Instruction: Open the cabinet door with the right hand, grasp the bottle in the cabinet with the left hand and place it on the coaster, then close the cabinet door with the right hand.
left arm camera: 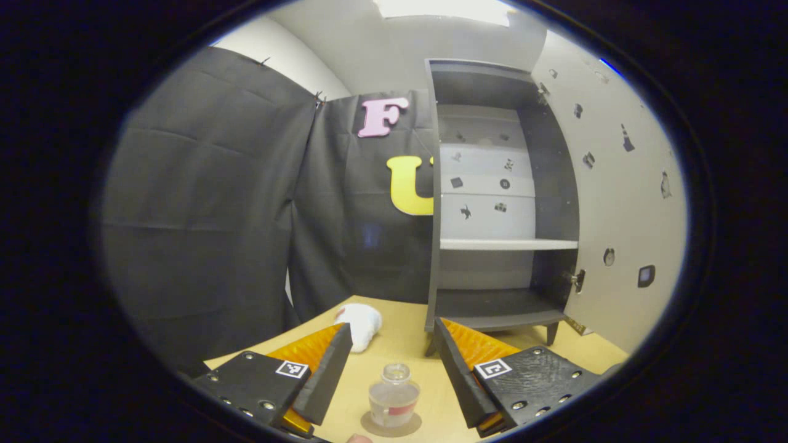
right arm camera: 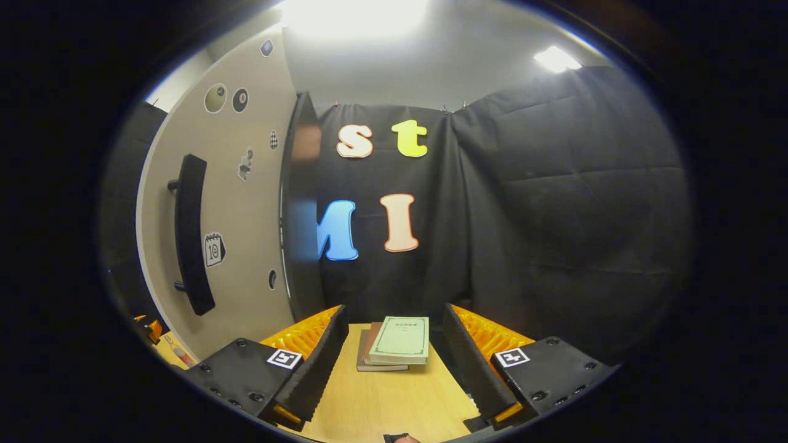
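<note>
Bottle (left arm camera: 394, 395) is out of the cabinet (left arm camera: 492, 203) and standing upright on the coaster (left arm camera: 390, 426), on the wooden table (left arm camera: 406, 332) in front of the cabinet. In the left gripper view it sits between the left gripper's (left arm camera: 394, 369) fingers but neither finger touches it: jaws spread wide, nothing held. So I read the placement as done; door closing is what's left.

Cabinet door (left arm camera: 615, 203) is swung wide open to the right, shelves bare. In the right gripper view the door's outer face with its long dark handle (right arm camera: 189, 234) is off to the left; the right gripper (right arm camera: 394, 363) points past it toward a small stack of books (right arm camera: 397, 344) on the table. Its jaws are also open and empty, not on the handle yet.

Risks from here:
- Left gripper straddles the bottle. Any sideways drift while pulling back and a finger clips it. The bottle is small and looks light, so it could tip or slide off the coaster. Lift or back straight out.
- Right gripper has to swing left to reach the door. Grabbing the handle off-centre or pushing on the door edge could slip.
- Cabinet stands on short legs and looks light. A hard shove on the door could shift the whole cabinet on the table.
- White crumpled object (left arm camera: 360, 323) lies left of the cabinet base, clear of the door's path as far as I can judge.
</note>
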Available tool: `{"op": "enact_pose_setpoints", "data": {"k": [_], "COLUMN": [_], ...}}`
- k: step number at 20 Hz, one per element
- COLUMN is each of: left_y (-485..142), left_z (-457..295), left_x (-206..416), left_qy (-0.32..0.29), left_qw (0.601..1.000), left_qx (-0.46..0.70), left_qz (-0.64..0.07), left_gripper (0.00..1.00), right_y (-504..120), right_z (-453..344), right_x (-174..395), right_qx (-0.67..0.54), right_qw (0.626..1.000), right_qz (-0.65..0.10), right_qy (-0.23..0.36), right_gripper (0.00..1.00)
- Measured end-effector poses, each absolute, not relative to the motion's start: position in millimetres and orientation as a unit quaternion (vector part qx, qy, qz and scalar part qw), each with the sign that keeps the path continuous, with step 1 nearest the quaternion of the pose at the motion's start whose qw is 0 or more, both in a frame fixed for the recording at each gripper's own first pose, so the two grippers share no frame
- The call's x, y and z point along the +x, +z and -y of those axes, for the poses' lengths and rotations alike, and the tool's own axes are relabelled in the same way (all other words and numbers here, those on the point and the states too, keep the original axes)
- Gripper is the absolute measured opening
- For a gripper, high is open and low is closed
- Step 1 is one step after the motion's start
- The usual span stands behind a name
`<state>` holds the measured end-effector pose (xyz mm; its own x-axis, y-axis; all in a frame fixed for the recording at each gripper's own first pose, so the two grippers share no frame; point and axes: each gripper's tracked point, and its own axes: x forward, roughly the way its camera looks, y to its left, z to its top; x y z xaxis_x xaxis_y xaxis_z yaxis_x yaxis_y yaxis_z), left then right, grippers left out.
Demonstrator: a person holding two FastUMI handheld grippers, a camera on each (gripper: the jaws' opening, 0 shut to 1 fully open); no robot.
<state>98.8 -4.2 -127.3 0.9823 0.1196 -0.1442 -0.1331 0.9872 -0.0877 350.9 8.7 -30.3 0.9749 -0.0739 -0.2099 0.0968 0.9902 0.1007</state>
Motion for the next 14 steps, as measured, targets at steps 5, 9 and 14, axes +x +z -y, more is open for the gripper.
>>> {"op": "enact_pose_setpoints", "data": {"k": [5, 9, 14], "left_y": [-65, -49, -34], "left_z": [5, 5, -18], "left_x": [82, 74, 77], "left_qy": [0.063, 0.048, 0.046], "left_qw": [0.996, 0.996, 0.997], "left_qx": [-0.038, -0.045, -0.035], "left_qz": [-0.053, -0.059, -0.041], "left_gripper": [0.82, 0.82, 0.84], "right_y": [-8, 1, 9], "right_z": [-34, -54, -81], "right_x": [365, 374, 379], "right_qx": [0.082, 0.083, 0.064], "right_qw": [0.993, 0.992, 0.993], "right_qz": [-0.080, -0.086, -0.086], "right_qy": [0.010, 0.035, 0.049], "right_gripper": [0.93, 0.98, 0.98]}}
